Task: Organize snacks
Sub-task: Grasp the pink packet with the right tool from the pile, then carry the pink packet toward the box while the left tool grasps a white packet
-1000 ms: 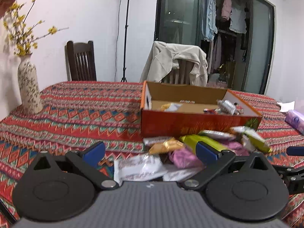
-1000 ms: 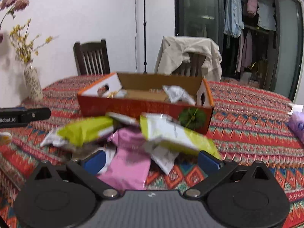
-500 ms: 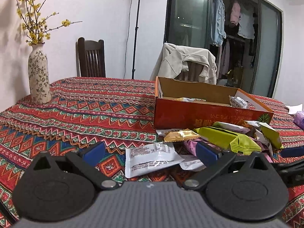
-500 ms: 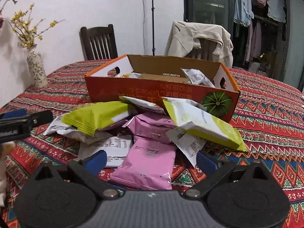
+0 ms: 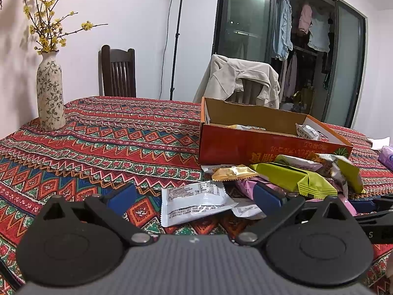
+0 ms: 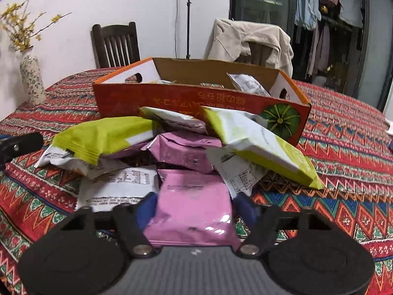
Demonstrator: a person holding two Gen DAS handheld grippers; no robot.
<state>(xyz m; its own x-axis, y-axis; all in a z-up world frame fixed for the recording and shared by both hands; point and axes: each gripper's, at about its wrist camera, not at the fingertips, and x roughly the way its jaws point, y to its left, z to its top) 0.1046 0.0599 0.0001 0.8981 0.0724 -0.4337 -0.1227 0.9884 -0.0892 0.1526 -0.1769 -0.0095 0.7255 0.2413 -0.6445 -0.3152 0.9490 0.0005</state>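
An orange cardboard box (image 5: 258, 147) (image 6: 172, 100) stands on the table with a few snack packets inside. A heap of snack packets lies in front of it: green (image 6: 103, 135), pink (image 6: 194, 209), white (image 5: 194, 196) and gold (image 5: 233, 172). My right gripper (image 6: 194, 209) has its jaws narrowed against the sides of the near pink packet, which lies on the table. My left gripper (image 5: 194, 196) is open, low over the table, with the white packet between its fingers but not touched.
A flowered vase (image 5: 50, 93) with yellow blossoms stands at the table's far left. Two chairs (image 5: 118, 72) stand behind the table, one draped with a beige jacket (image 5: 243, 81). A purple tissue pack (image 5: 386, 153) lies at the right edge.
My right gripper has moved forward and down onto the pink packet and its fingers have closed in on it. My left gripper has dropped lower and nearer the white packet.
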